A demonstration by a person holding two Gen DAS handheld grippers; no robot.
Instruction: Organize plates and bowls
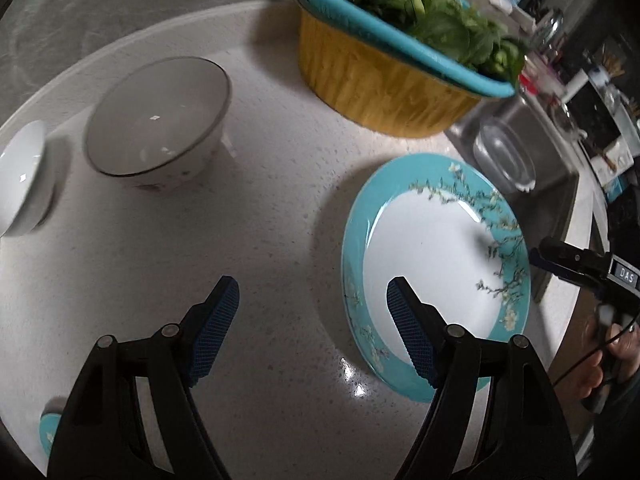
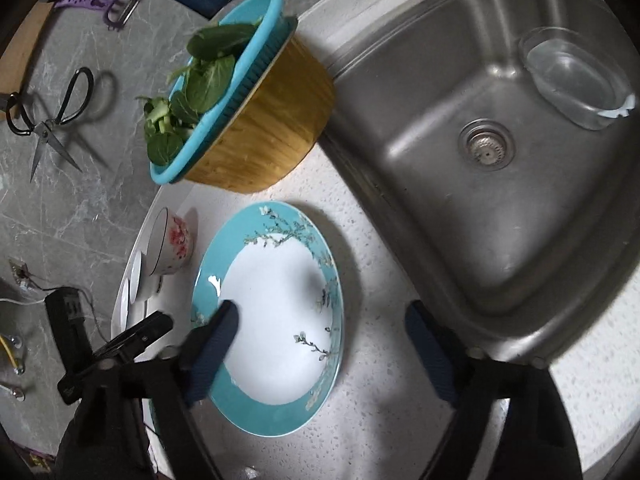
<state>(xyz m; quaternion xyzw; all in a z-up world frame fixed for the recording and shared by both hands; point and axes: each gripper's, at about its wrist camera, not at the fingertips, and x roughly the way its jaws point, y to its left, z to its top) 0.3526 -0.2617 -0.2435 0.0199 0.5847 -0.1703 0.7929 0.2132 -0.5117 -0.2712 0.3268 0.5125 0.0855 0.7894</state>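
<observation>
Plate [image 2: 276,312] lies flat on counter [image 1: 260,240] beside sink [image 2: 480,80]; bowls [image 1: 160,120] near, apart. Left gripper [image 1: 312,320] wide, empty. Right gripper [image 2: 320,344] wide, empty, astride plate's near rim. Judgement: pinch rim squarely and lift level, since glazed edge may slip.

The plate [image 2: 276,312] is glossy glazed ceramic, as is the bowl [image 1: 156,124]. The worktop [image 1: 260,200] is smooth speckled stone. The sink [image 2: 480,100] is brushed steel. The basket [image 2: 240,68] is matt plastic.
</observation>
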